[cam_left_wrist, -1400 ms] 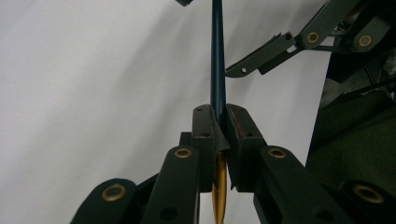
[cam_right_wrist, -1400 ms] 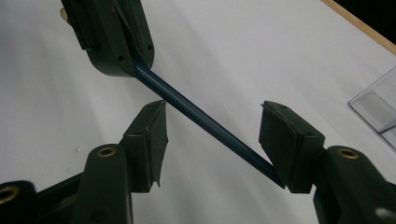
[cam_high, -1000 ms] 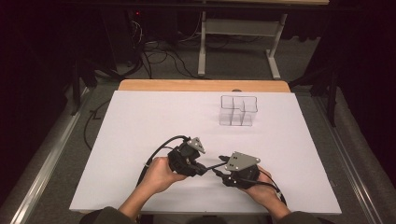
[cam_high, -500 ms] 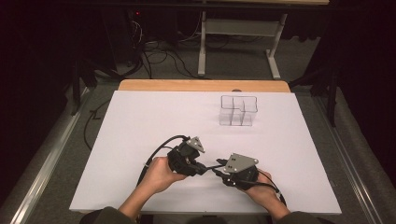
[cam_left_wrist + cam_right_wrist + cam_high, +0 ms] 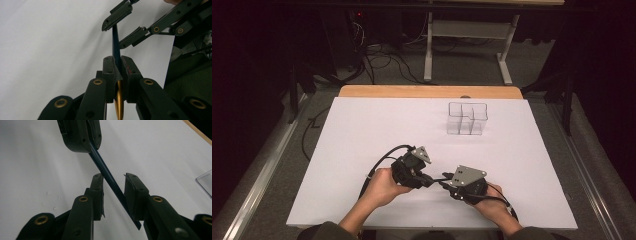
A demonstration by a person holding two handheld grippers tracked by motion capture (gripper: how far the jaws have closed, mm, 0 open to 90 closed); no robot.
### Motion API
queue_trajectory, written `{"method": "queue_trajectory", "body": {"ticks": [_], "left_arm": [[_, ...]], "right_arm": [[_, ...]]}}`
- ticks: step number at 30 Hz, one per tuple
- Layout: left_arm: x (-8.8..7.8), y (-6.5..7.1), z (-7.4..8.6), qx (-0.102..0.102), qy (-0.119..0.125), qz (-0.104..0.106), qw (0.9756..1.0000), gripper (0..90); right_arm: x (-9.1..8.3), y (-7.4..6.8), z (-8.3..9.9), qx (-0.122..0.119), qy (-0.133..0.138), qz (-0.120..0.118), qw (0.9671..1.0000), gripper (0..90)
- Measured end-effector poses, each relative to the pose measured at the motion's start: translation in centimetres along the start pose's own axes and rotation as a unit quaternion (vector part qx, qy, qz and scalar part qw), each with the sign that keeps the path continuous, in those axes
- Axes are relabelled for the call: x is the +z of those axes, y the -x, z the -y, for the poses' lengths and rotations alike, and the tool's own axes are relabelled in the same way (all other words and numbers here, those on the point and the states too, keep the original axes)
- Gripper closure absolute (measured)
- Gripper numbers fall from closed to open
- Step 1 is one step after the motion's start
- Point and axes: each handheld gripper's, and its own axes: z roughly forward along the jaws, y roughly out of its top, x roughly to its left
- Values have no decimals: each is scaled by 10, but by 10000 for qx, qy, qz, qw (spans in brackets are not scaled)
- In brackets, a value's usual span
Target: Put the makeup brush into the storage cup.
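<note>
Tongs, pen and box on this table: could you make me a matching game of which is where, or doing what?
Things:
1. left tongs
2. right tongs
3. blue pen
4. clear divided box

States:
A. stands on the far side of the table, right of middle
B. shut on the pen
C. reaches from one pair of tongs to the other
D. apart, one jaw on each side of the pen

Pairs: 1-B, 2-D, 3-C, 4-A.

The right tongs have just been closing, with the pen between them.

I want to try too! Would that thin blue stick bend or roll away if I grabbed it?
The stick probably stays stiff: it runs straight from the left gripper to the right gripper without sagging. It looks slim and round, so it might roll on the table. It seems light.
</note>
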Motion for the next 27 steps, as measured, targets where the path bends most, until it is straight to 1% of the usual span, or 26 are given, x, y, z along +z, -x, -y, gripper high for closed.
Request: {"method": "queue_trajectory", "body": {"ticks": [1, 2, 6, 12, 14, 15, 17, 18, 19, 20, 21, 23, 25, 26, 27], "left_arm": [[0, 0, 0, 5, 7, -7, 10000, 822], [0, 0, 0, 12, 15, -8, 10000, 822], [-2, 0, 0, 46, 29, 5, 10000, 821], [-3, 0, 0, 52, 30, 24, 10000, 818], [-4, 0, 0, 32, 78, 24, 10000, 811], [-5, -1, 0, 33, 103, 35, 9999, 806], [-6, -1, 0, -8, 196, 31, 9998, 792], [-8, -1, 0, -20, 233, 26, 9997, 783], [-9, -1, 0, -20, 286, 16, 9996, 767], [-11, -2, 0, -23, 327, 26, 9995, 758], [-12, -2, 0, -30, 381, 52, 9993, 743], [-15, -2, 0, -80, 518, -16, 9986, 665], [-17, -3, 1, -119, 657, -11, 9978, 612], [-17, -3, 1, -153, 705, -31, 9974, 581], [-18, -4, 1, -169, 724, -74, 9972, 549]], "right_arm": [[0, 0, 0, -42, -20, -4, 10000, 717], [0, -1, 0, -30, -14, 6, 10000, 720], [-1, -3, 0, -178, 16, 79, 9998, 742], [1, -8, -1, -393, -71, 95, 9992, 778], [0, -8, -2, -478, -102, 70, 9988, 797], [1, -9, -2, -477, -121, 44, 9988, 808], [1, -12, -3, -651, -154, 16, 9978, 834], [1, -15, -4, -670, -172, 13, 9976, 846], [2, -16, -5, -783, -176, -5, 9968, 858], [1, -20, -5, -805, -127, 28, 9967, 861], [1, -20, -6, -868, -130, 7, 9961, 862], [0, -20, -7, -829, -119, 26, 9965, 863], [-1, -18, -7, -799, -130, 20, 9967, 863], [-1, -18, -7, -767, -123, 20, 9970, 863], [-1, -17, -7, -788, -122, 8, 9968, 863]]}}
